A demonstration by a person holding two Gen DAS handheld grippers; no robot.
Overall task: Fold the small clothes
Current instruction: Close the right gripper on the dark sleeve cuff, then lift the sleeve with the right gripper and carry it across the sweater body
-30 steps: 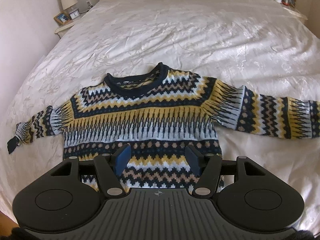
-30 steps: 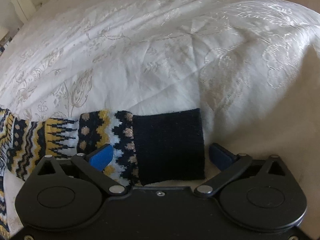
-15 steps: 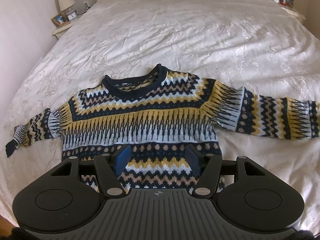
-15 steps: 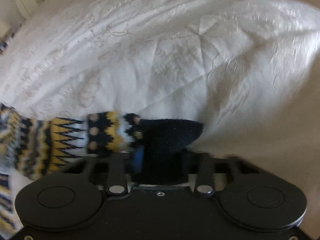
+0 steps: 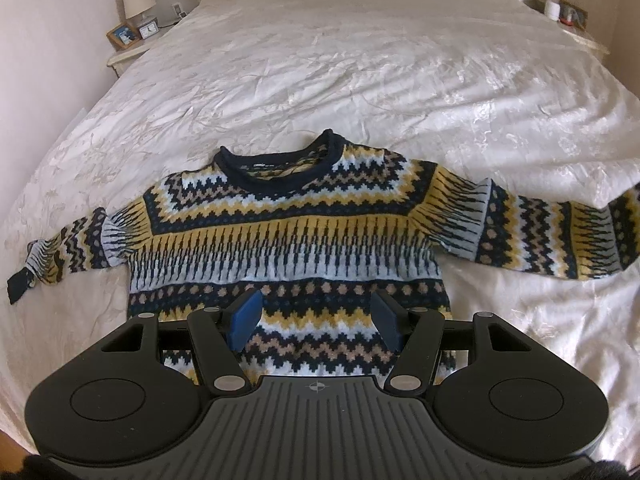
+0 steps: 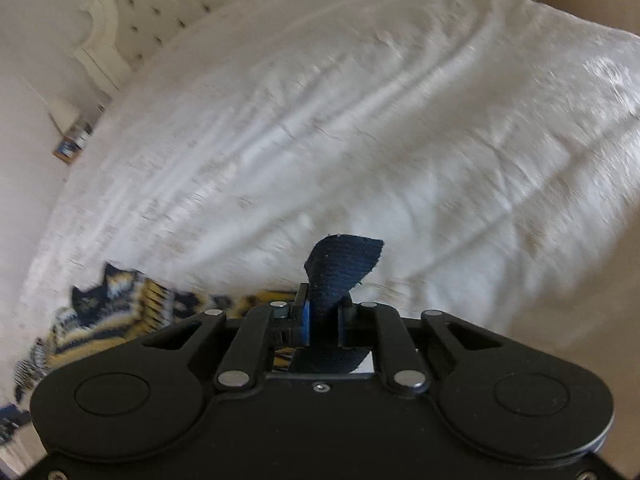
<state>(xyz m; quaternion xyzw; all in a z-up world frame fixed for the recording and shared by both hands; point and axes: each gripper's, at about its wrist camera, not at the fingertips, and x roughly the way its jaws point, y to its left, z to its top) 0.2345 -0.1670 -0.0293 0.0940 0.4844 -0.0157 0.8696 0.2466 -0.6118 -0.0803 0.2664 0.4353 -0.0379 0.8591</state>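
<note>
Navy ribbed sweater cuff [image 6: 340,268] is pinched by the closing right gripper [image 6: 323,322] at lower centre; the left gripper [image 5: 316,316] is held half-open, empty, above the patterned knitted sweater [image 5: 288,232].

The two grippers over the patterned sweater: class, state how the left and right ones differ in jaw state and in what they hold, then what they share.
1. The left gripper has its jaws apart; the right gripper is closing its jaws on cloth.
2. The left gripper holds nothing above the sweater; the right gripper pinches the navy cuff.
3. The left gripper's view is sharp; the right gripper's is blurred.
Shared: black bodies, blue pads, both above the white bedspread.
</note>
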